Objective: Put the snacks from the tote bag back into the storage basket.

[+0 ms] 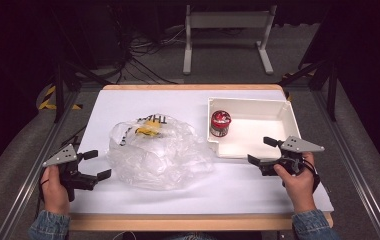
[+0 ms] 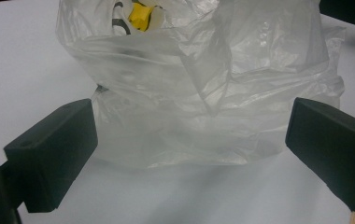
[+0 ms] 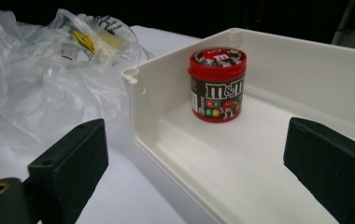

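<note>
On the table (image 1: 128, 97), under a white cover, three items are laid out, with a person's two hands at the near edge.

Item one, largest: a crumpled clear plastic bag (image 1: 158, 150) lying left of centre. Black capital letters are printed across its far side; "TH" can be read in the high view, the rest being lost in the folds. A yellow object (image 1: 150, 127) shows through the film near the top of the bag; what it is cannot be made out.

Item two: a white plastic tray (image 1: 283, 107) with raised walls, at the right rear of the table, just beside the bag but not touching it.

Item three: a small round tub (image 3: 217, 84) standing upright inside the tray, at its left end close to the far wall. Red lid and red base, dark brown label reading "m&m's" in white, with coloured sweets pictured beneath.

Left tool (image 1: 90, 165): held low at the near left, jaws spread wide and empty, pointed at the bag, which sits just beyond the tips without contact.

Right tool (image 1: 263, 151): held at the tray's near wall, jaws likewise wide apart and holding nothing, aimed into the tray towards the tub, well short of it.
</note>
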`<action>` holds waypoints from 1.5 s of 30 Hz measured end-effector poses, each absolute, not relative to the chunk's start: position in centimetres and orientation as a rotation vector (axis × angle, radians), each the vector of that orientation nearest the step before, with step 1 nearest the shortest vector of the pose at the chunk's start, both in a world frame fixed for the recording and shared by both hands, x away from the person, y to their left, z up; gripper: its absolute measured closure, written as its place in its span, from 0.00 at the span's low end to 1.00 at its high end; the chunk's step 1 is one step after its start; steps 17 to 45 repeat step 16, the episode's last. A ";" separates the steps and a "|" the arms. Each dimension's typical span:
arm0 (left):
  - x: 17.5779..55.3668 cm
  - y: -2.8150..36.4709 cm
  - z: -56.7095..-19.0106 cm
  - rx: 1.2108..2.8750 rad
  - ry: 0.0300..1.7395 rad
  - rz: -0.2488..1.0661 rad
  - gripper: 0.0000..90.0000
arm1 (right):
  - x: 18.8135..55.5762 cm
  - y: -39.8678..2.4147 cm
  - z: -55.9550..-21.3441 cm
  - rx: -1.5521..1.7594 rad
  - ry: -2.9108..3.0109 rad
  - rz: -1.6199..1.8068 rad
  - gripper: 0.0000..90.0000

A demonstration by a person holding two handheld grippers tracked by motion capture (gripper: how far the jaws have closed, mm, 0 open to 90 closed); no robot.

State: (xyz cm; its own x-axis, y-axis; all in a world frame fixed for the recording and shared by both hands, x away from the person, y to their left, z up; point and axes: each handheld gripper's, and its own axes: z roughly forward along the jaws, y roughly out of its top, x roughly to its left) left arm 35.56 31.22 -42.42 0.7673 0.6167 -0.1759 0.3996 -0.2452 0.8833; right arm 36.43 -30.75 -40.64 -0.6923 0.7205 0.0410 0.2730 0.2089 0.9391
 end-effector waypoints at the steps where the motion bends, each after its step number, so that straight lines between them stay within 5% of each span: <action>1: 35.6 31.2 -42.5 1.874 0.779 0.247 0.04 | 36.4 -30.7 -40.8 0.922 2.094 1.482 0.07; 45: 35.8 31.1 -43.1 1.858 0.781 0.259 0.03 | 36.2 -30.6 -41.7 0.996 2.095 1.410 0.08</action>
